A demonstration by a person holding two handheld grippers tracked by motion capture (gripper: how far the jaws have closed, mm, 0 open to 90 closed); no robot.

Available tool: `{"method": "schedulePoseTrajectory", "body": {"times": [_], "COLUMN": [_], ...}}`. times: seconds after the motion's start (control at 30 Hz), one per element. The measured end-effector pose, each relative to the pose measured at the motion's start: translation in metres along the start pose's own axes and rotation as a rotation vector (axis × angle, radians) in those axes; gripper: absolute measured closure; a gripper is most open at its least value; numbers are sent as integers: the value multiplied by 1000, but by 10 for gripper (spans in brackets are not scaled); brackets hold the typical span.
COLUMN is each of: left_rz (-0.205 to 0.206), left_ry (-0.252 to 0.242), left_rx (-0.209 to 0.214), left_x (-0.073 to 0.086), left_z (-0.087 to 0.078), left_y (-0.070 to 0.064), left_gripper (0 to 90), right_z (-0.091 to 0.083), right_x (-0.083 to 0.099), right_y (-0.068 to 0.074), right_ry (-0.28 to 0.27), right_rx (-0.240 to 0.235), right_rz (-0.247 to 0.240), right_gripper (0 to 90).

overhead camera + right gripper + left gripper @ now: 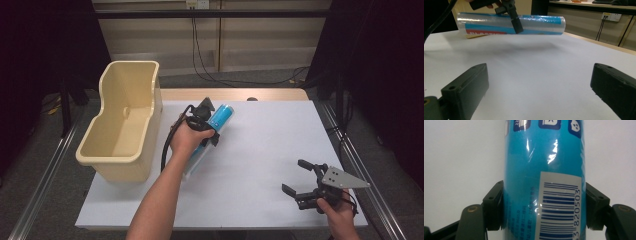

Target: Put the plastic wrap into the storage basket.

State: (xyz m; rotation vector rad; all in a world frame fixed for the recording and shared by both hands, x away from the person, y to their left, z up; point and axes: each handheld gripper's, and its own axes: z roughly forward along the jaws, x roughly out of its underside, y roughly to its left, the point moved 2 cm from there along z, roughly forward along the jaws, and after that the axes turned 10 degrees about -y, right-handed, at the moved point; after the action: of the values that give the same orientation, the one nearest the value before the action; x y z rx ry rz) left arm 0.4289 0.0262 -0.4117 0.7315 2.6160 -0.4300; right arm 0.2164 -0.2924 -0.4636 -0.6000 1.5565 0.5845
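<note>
A white table [260,150] stands in a dim room, with a beige tub [122,122] at its left edge and cables trailing along the far wall. The left gripper [209,131] is clamped around a blue roll [212,132] of plastic wrap, its jaws pressing on both sides of the tube, as the left gripper view shows around the barcode [559,207]. In the right gripper view the roll [511,23] hangs clear of the table with a shadow under it, roughly level, just right of the tub. The right gripper [306,180] rests near the front right corner, its jaws spread wide and holding nothing, well apart from the roll.

The main risk, as I judge it, is slip. The wrapper is glossy and the tube round (little for flat pads to bite on), so a quick swing toward the tub could let it slide or twist in the jaws. The roll is long, so an off-centre hold could tip one end down. That end could also catch the tub's rim on the way in, knocking the roll loose or shoving the tub.
</note>
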Motion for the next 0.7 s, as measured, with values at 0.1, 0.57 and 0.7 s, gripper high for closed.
{"method": "schedulePoseTrajectory", "body": {"times": [0.1, 0.57, 0.7], "left_rz": [-8, -47, -59], "left_ry": [-5, -39, -58], "left_rx": [-6, -39, -43], "left_x": [-5, -14, -15], "left_z": [-13, -66, -82], "left_y": [0, 3, 7], "left_gripper": [323, 323, 323], "right_z": [0, -1, -1], "right_x": [0, -1, -1], "right_y": [0, 1, 1], "right_ry": [-1, -7, -7], "right_rx": [-1, 5, 5], "right_rz": [-1, 5, 2], "right_gripper": [12, 12, 12]}}
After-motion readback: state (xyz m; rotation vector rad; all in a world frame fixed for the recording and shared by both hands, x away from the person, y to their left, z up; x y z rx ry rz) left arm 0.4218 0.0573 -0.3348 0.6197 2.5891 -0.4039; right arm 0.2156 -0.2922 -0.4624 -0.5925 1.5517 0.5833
